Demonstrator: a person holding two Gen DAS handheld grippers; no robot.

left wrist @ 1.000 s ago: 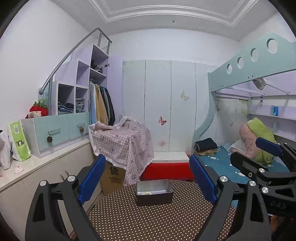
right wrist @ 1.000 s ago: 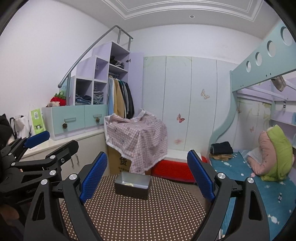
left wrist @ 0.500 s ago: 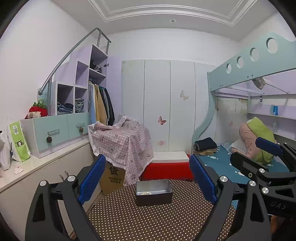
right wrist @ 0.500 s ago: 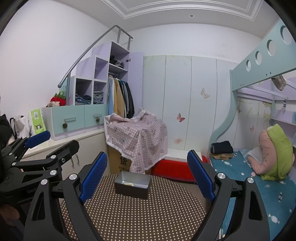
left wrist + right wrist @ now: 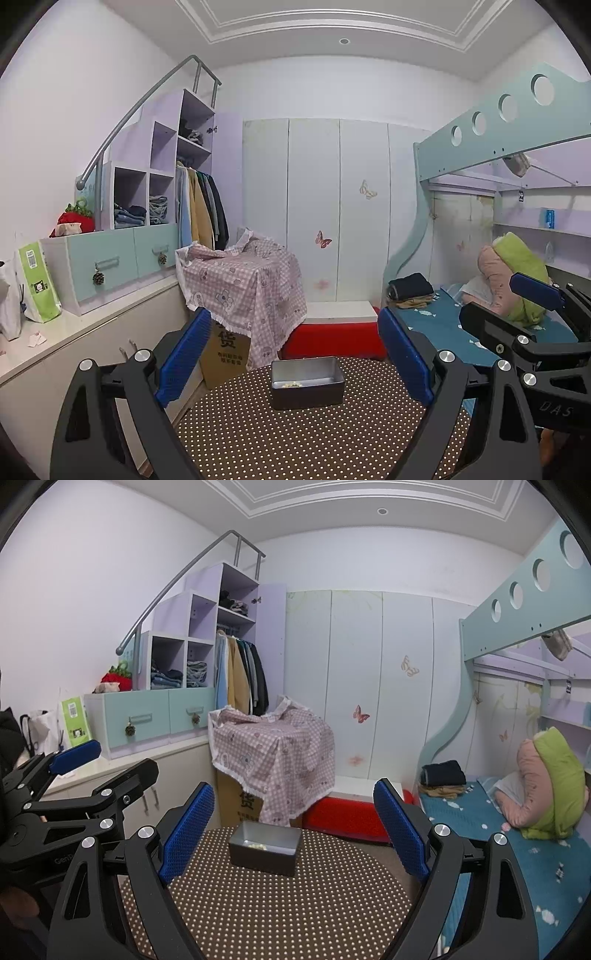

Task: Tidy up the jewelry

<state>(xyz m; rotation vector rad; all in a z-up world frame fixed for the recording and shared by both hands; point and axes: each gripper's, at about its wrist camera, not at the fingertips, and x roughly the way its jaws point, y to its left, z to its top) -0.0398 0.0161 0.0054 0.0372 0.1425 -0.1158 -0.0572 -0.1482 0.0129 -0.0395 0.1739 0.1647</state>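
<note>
A dark grey metal box [image 5: 307,382] stands at the far side of a round brown polka-dot table [image 5: 295,439]; it also shows in the right wrist view [image 5: 264,853]. Small pale jewelry pieces [image 5: 291,384] lie inside it, and they show in the right wrist view too [image 5: 257,846]. My left gripper [image 5: 293,356] is open and empty, held above the table's near side. My right gripper [image 5: 293,832] is open and empty, beside it. Each gripper shows in the other's view: the right one [image 5: 532,295] and the left one [image 5: 74,760].
A pink checked cloth covers a cardboard box [image 5: 243,280] behind the table. A red and white bench [image 5: 332,332] stands past it. A bed with blue sheet [image 5: 517,842] is on the right, a white counter with drawers [image 5: 74,332] on the left.
Almost nothing: both views shift very slightly. Both grippers stay open and the box has not moved.
</note>
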